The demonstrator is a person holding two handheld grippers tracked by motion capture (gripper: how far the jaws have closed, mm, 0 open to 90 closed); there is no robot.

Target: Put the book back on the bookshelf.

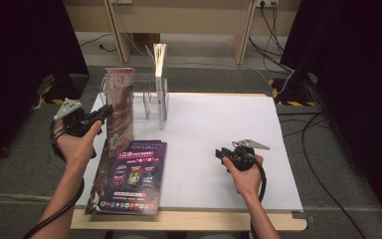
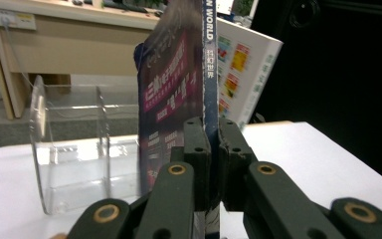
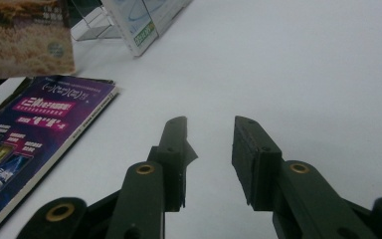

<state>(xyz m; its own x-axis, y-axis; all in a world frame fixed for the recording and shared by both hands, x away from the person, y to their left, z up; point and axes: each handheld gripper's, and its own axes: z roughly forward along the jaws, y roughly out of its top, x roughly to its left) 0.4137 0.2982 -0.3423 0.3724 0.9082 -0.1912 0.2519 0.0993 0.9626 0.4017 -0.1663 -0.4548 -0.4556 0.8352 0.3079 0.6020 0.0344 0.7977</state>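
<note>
The left gripper (image 1: 104, 112) is clamped on the spine of a magazine (image 1: 120, 107), which stands upright on its lower edge near the far left corner of the table (image 1: 219, 149), its long axis vertical and its cover facing the person. It stands just in front of a clear acrylic rack (image 1: 146, 99) set at the table's far edge, and a white book (image 1: 160, 84) stands upright at the rack's right end. A second magazine (image 1: 129, 177) lies flat along the left edge, its long axis running from the near edge toward the far one, its purple cover up. The right gripper (image 1: 222, 154) hovers low over the bare white top in the near right part, its jaws standing apart with nothing between them. The table is white with a pale wooden strip along the near edge; it stands on grey carpet, with wooden desk legs, wall sockets and black cables beyond it and dark screens at both sides. The left gripper view brings out the magazine's blue spine (image 2: 210, 99) pinched between the two black pads, with printed lettering on it, and the rack's (image 2: 74, 144) dividers. The right gripper view shows the flat magazine's (image 3: 35, 134) slightly worn corner and the open pads above the plain sheet.
</note>
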